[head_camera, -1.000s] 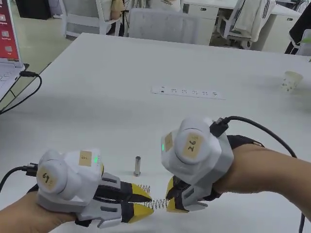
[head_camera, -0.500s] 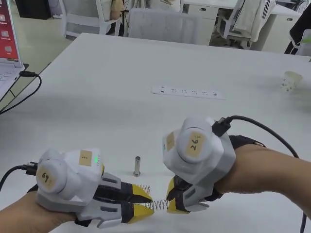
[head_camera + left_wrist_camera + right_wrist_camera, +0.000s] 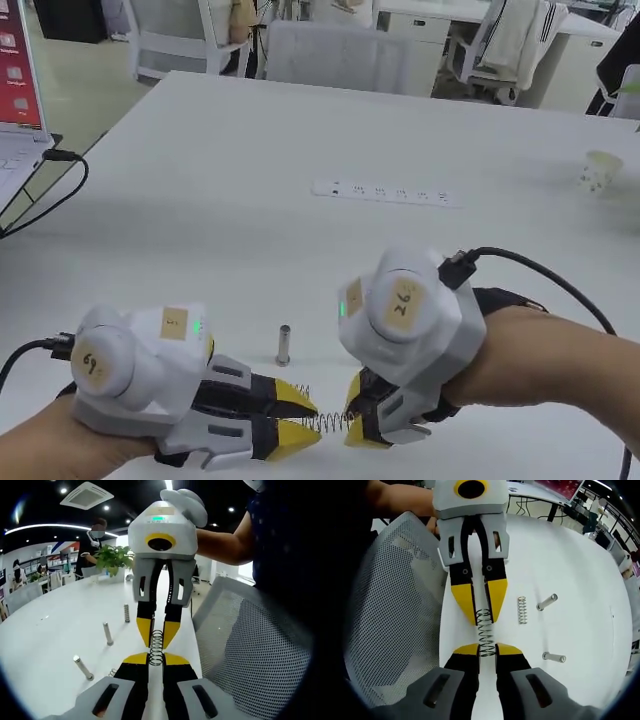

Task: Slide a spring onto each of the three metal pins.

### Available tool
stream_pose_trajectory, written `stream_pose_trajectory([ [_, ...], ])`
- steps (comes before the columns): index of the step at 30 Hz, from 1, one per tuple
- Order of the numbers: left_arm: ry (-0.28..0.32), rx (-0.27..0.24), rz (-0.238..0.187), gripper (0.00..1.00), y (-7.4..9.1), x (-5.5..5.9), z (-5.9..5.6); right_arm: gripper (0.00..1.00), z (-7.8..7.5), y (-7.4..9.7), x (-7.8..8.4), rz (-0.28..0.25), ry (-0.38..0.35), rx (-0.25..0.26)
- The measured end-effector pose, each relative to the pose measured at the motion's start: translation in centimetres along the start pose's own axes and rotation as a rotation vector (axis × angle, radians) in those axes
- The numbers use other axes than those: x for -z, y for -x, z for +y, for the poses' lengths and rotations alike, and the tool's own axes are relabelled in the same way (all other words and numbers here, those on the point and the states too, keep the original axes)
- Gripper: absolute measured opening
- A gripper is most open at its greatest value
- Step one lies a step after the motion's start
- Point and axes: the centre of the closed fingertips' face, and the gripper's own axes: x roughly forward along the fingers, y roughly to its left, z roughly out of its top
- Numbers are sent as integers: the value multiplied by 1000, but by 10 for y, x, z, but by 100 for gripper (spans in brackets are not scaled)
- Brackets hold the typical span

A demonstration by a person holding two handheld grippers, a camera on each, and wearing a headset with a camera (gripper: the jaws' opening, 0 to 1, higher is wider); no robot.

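Yellow-tipped tools pinch one spring between them.
The left tool and the right tool are each clenched on one end of the spring, just above the white surface. A metal pin stands upright near the spring, on its far side. A second spring lies loose beside the held spring.
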Motion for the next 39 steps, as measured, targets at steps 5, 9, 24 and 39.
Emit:
stream_pose_trajectory([
  [5,-1,-3,-24,1,2,-7,0,10,0,-1,2,-1,-12,-2],
  [9,-4,-6,-30,1,2,-10,0,9,-1,-1,3,-4,-16,0],
  [24,-8,-12,-37,2,1,-9,1,9,-4,5,-1,-17,-11,12],
  [39,-23,-5,-9,2,-3,-4,0,9,1,16,-19,-72,-17,-6],
])
